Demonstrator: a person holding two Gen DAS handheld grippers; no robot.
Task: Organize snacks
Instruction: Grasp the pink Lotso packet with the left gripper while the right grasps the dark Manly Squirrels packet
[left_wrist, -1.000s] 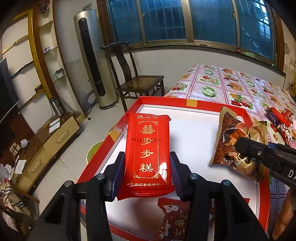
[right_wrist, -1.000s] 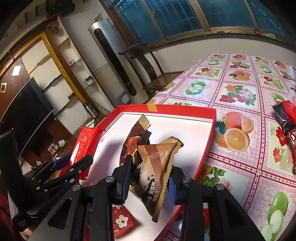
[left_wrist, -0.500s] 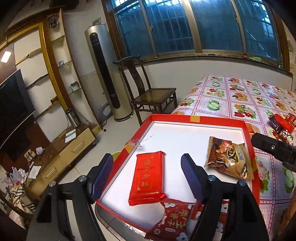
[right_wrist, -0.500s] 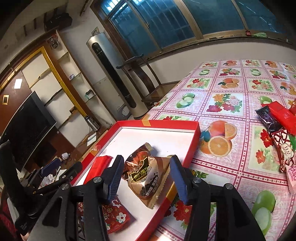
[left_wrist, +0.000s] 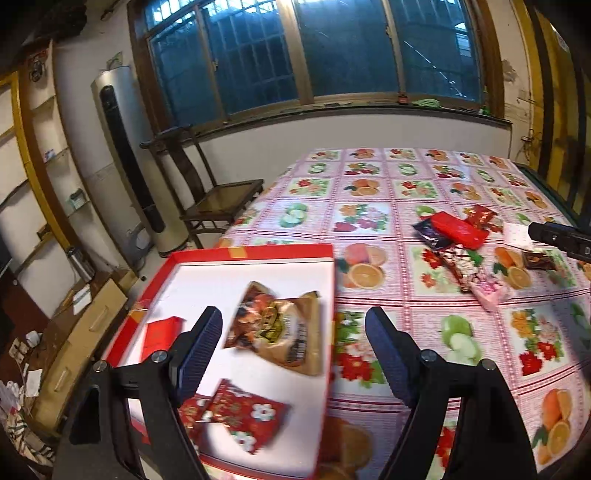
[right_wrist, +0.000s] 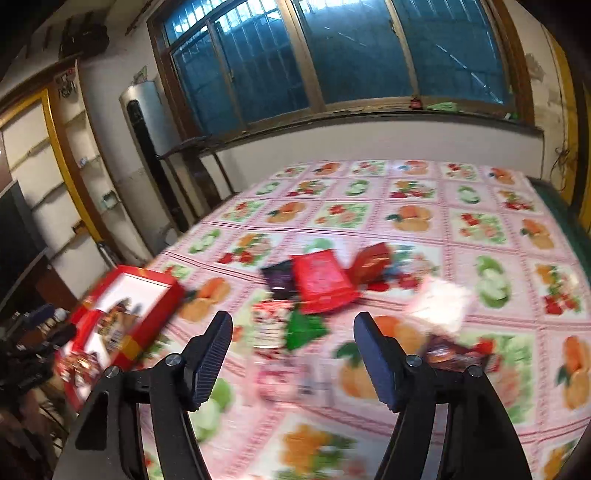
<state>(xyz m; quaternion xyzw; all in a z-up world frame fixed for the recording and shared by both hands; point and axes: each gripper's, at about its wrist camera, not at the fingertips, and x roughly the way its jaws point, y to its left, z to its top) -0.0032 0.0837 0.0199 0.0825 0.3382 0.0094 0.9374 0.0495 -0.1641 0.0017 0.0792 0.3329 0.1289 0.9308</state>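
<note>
Left gripper hangs above the right part of the red tray, jaws wide apart and just been opening, nothing between the pads. Below it in the tray: a brown snack bag lying flat near the right wall, a flat red packet toward the left wall, partly hidden by the left finger, and a red flowered packet at the near end. The tray sits at the table's left edge on the fruit-print tablecloth. Right gripper is over the cloth well to the right of the tray, jaws likewise spread and just been opening, holding nothing; its view is badly motion-blurred. Ahead of it lies the loose pile of snacks still on the cloth: a red packet on top, a dark purple packet touching its left side, a green wrapper nearer, a pale pink packet to the right, and a dark brown one by the right finger. A wooden chair stands beyond the table's left corner, beside a tall floor air conditioner.
</note>
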